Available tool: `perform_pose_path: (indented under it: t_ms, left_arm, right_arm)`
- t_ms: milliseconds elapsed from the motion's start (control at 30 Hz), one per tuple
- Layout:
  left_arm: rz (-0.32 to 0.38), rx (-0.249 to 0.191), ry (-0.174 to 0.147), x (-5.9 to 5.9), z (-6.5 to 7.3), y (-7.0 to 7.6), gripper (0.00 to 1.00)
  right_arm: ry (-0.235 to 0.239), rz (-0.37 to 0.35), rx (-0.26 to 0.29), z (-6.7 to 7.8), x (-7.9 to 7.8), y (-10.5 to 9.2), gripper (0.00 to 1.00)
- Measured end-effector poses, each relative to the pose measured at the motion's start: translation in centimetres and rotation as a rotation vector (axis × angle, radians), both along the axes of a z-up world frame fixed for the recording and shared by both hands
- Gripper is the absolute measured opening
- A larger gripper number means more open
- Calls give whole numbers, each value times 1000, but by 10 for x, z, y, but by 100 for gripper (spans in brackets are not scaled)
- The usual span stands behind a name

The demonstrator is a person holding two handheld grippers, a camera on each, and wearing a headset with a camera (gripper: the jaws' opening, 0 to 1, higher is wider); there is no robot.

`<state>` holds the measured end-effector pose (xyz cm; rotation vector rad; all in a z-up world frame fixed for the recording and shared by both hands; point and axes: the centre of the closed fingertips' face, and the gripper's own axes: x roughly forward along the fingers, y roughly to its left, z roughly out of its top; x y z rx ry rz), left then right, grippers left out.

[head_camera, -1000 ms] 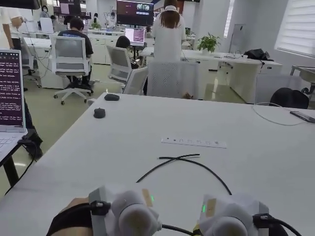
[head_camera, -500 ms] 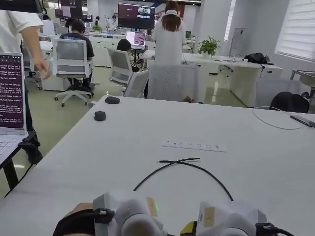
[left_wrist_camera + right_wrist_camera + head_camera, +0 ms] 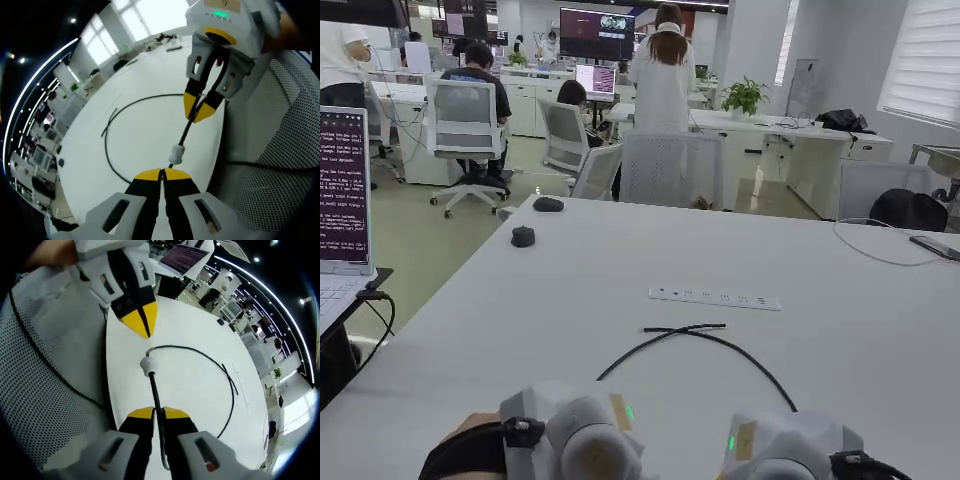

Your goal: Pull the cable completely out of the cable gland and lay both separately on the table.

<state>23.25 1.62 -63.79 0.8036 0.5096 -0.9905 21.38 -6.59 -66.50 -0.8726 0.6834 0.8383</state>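
Fingers of the right gripper (image 3: 156,412) clamp the cable (image 3: 154,390); those of the left gripper (image 3: 161,172) press together just under the gland (image 3: 177,151), hold unclear. Best to grip the gland firmly, then pull straight apart.

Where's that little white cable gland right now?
In the left gripper view the cable gland sits on the black cable, between the left gripper and the right gripper.
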Motion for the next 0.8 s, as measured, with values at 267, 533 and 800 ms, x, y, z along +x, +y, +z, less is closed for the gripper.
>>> perform_pose_path:
  t_ms: [267,533,800]
  left_arm:
    - [31,-7,4,5,0,4,2]
    - [52,-5,20,7,-2,6,2]
    - [38,9,7,7,-3,5,2]
  right_arm:
    - [7,5,11,-1,-2,2,4]
    - [13,-9,6,-2,-1,-1,4]
    - [55,-7,-29,-12,-6,-6,4]
